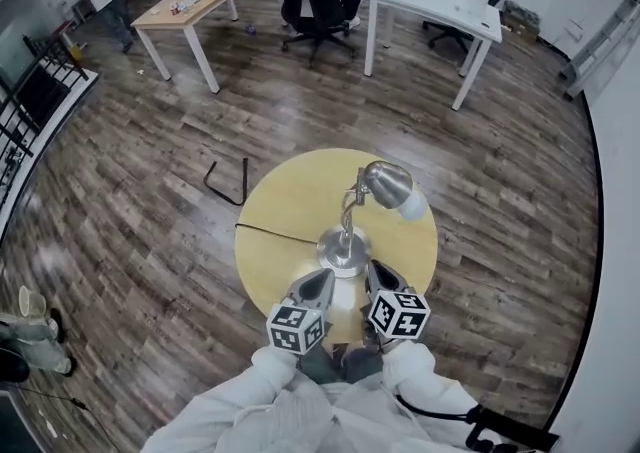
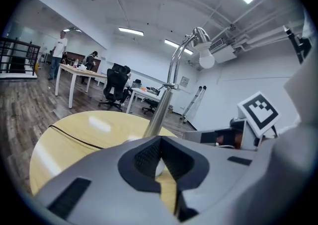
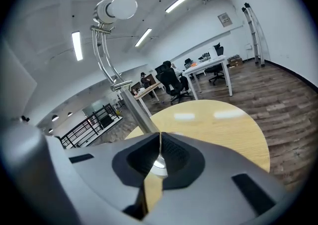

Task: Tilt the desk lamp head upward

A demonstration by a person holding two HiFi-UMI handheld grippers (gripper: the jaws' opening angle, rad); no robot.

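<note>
Table (image 1: 285, 196): round, pale wood.
Lamp (image 1: 345, 246): chrome, base standing on the table's near half, neck curved, head (image 1: 392, 185) over the table's right side, bulb end angled down.
Left gripper (image 1: 320, 281): over the table's near edge, jaws fully together, nothing held.
Right gripper (image 1: 376, 273): beside it, likewise closed and empty.
Cord (image 1: 275, 233): black, crossing the table's left part.

Person wearing white sleeves (image 1: 262, 381); left gripper (image 1: 322, 277) and right gripper (image 1: 375, 269) showing grey shells (image 2: 74, 177), black ribbed pads (image 2: 144, 157), black-and-white marker cubes (image 1: 297, 328).
</note>
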